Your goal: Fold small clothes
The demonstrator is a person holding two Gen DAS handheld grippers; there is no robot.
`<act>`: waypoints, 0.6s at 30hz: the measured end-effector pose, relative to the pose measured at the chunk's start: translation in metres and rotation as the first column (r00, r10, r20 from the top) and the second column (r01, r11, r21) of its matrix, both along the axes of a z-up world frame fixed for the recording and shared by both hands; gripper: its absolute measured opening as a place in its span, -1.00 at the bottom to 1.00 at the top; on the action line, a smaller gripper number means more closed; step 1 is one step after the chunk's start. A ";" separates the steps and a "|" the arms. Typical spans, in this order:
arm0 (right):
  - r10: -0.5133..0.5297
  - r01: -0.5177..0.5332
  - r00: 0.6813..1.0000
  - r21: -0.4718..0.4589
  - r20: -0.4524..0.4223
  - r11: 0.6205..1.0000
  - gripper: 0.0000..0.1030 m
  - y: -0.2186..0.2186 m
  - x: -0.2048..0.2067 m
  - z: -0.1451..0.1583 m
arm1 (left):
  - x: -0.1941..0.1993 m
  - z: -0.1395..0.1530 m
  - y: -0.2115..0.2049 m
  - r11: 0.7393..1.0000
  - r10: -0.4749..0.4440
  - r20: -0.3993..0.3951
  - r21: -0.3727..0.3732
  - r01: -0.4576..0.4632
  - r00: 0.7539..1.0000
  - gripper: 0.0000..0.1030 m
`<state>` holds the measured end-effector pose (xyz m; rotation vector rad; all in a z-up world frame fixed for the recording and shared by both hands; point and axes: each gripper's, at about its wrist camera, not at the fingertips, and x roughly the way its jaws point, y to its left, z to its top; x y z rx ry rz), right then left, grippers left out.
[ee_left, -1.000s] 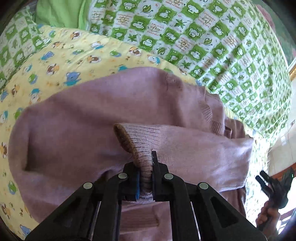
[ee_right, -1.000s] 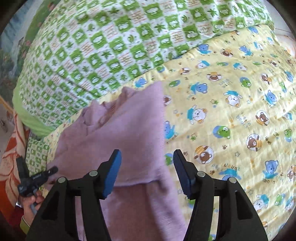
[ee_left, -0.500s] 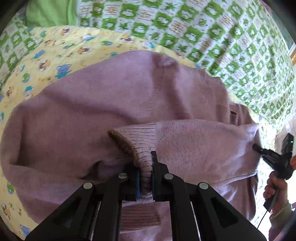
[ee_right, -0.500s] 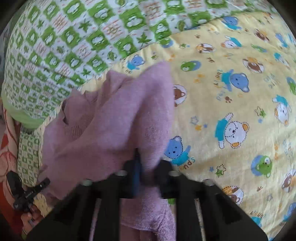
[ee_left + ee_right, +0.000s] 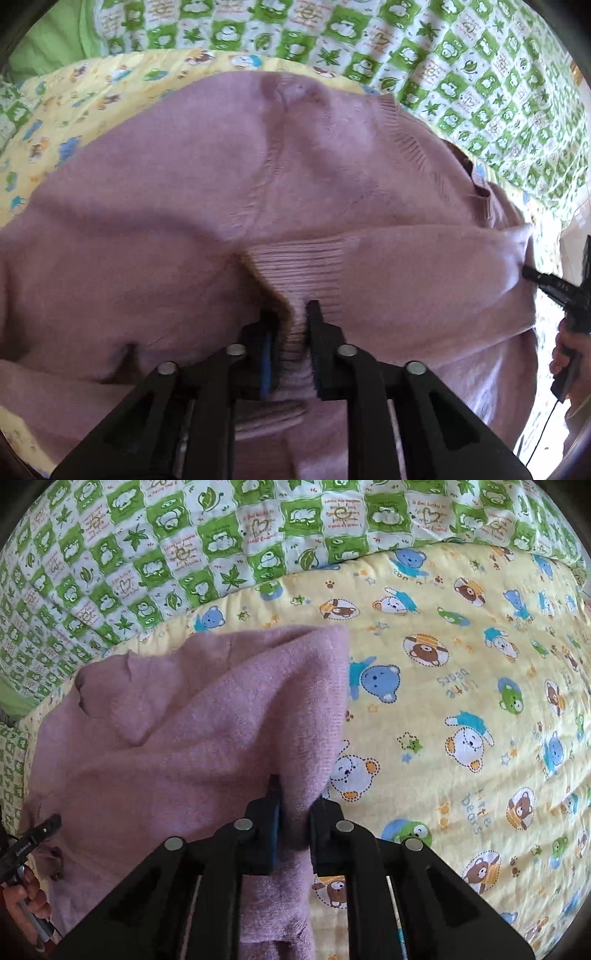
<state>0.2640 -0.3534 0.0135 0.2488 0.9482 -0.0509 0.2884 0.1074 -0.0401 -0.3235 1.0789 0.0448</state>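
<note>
A small mauve knit sweater [image 5: 229, 177] lies spread on a yellow bear-print blanket [image 5: 66, 110]. My left gripper [image 5: 291, 325] is shut on the ribbed cuff [image 5: 303, 269] of a sleeve folded across the body. In the right wrist view the sweater [image 5: 177, 738] fills the left half. My right gripper [image 5: 295, 801] is shut on the sweater's right edge, which is pulled up into a fold over the yellow blanket [image 5: 461, 701]. The right gripper also shows at the right edge of the left wrist view [image 5: 554, 286], against the sweater's side.
A green and white checked quilt [image 5: 424, 55] lies behind the yellow blanket and also shows in the right wrist view [image 5: 166, 546]. The other hand-held gripper [image 5: 29, 842] shows at the lower left of the right wrist view.
My right gripper went from open above the sweater's edge to shut on it. My left gripper, still holding the cuff, moved in closer over the sweater body.
</note>
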 end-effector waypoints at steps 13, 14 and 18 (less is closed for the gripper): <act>0.017 -0.027 0.995 0.113 0.096 0.993 -0.11 0.046 -0.081 0.046 | -0.116 0.024 0.059 0.972 0.176 -0.055 -0.145 -0.182 0.983 0.23; 0.030 -0.041 0.996 0.122 0.088 0.992 -0.10 0.054 -0.089 0.044 | -0.125 0.021 0.062 0.964 0.201 -0.075 -0.162 -0.210 0.977 0.24; 0.081 -0.087 0.996 0.145 0.048 0.986 -0.10 0.084 -0.110 0.031 | -0.153 0.009 0.069 0.917 0.288 -0.099 -0.256 -0.304 0.952 0.27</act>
